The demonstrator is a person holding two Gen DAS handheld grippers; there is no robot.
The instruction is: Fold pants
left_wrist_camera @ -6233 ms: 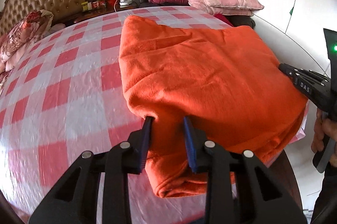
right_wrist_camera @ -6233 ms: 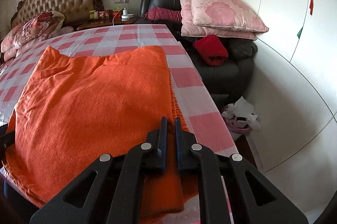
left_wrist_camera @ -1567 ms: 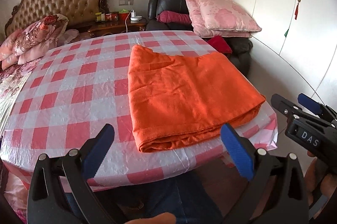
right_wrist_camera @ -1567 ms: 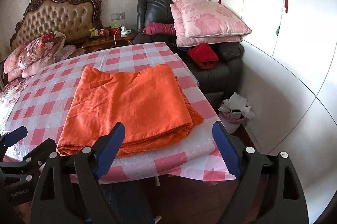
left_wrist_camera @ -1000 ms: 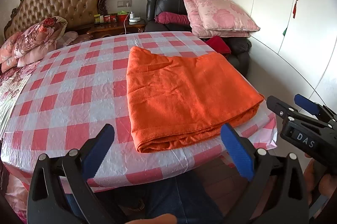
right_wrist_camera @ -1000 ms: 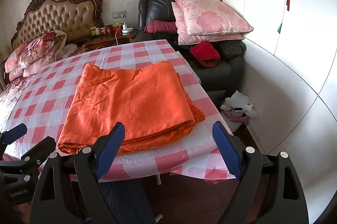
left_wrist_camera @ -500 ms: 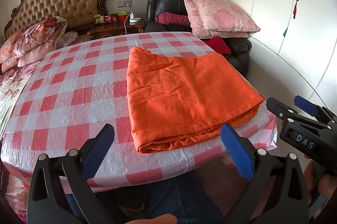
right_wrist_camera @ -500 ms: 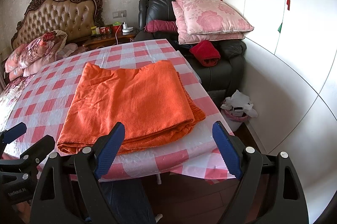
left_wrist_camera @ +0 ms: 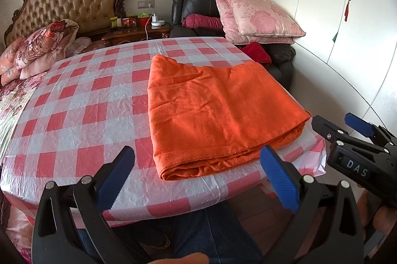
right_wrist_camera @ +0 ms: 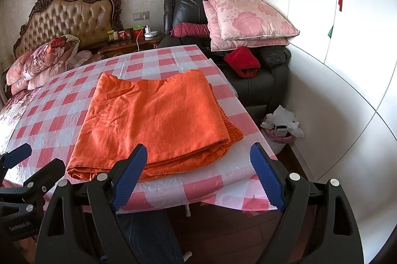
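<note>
Bedroom scene; round table [left_wrist_camera: 74,100] under a red-and-white checked plastic cloth, tufted headboard [left_wrist_camera: 67,3] and black armchair [right_wrist_camera: 188,8] with pink pillows [right_wrist_camera: 248,20] behind; white wardrobe [right_wrist_camera: 347,15] at right.

Change: about six seconds back both grippers were down on the near edge of the orange pants [left_wrist_camera: 218,110], right one pinched shut on the cloth, left one straddling the corner; now both are pulled off the table and hang in front of its near edge; left gripper [left_wrist_camera: 198,179] jaws spread wide, nothing between them; right gripper [right_wrist_camera: 198,179] jaws likewise spread wide and empty. Over the last second and a half almost nothing has shifted; the pants lie where they were.

Pants sit on the right near part of the table as a flat rectangular stack, several layers showing at the near edge, a ribbed band poking out at the right side in the right view; no gripper touches them.

Judgement: fold looks finished, or at least this fold released; retreat pose suggests end of task; far left corner slightly peaked, minor.

Writing: "DAS" on the right gripper body in the left view; "GenRobot.AI" on the left gripper body in the right view; nothing else readable.
</note>
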